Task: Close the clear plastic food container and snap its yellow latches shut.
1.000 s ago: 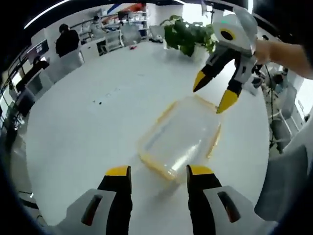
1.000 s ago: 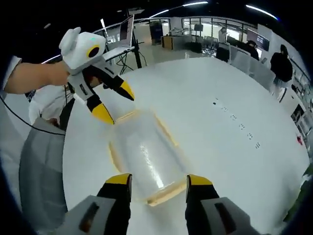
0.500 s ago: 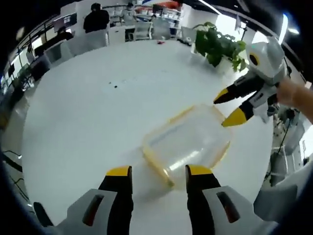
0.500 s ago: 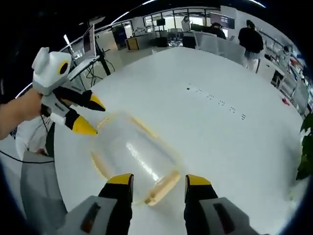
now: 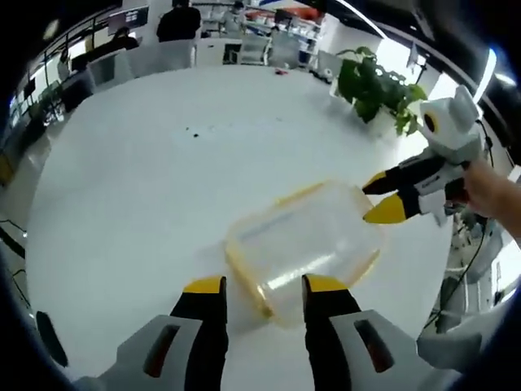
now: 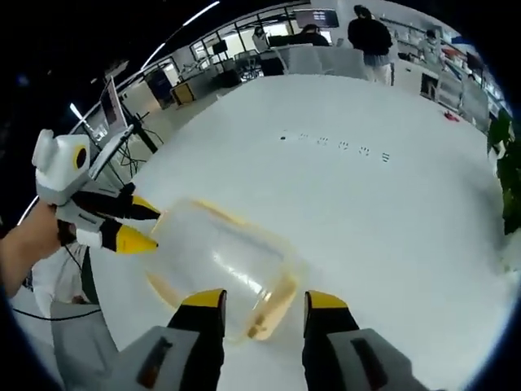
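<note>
The container [image 5: 303,244] lies on the white surface [image 5: 138,187], its clear body edged with yellow latches [image 5: 244,281]. It sits between the two hand-held grippers, one at each end.

In the left gripper view, the left hand-held gripper [image 5: 259,287] rises from the bottom with its yellow-tipped jaws spread wide, set just at the near end of the container and gripping nothing. The right hand-held gripper [image 5: 383,198] comes in from the right, held in a hand [image 5: 488,189], with its jaws apart and its tips at the far end of the container; whether they touch it cannot be told. A potted plant [image 5: 376,85] stands at the surface's far edge, and people [image 5: 179,20] stand by desks beyond.

In the right gripper view, the right hand-held gripper [image 6: 262,300] has its jaws wide at the near end of the container [image 6: 216,261], where a yellow latch [image 6: 273,305] shows between them. The left hand-held gripper [image 6: 138,226] enters from the left, jaws parted, tips just beside the far end. Small dark specks [image 6: 334,145] dot the surface [image 6: 391,212] farther off.
</note>
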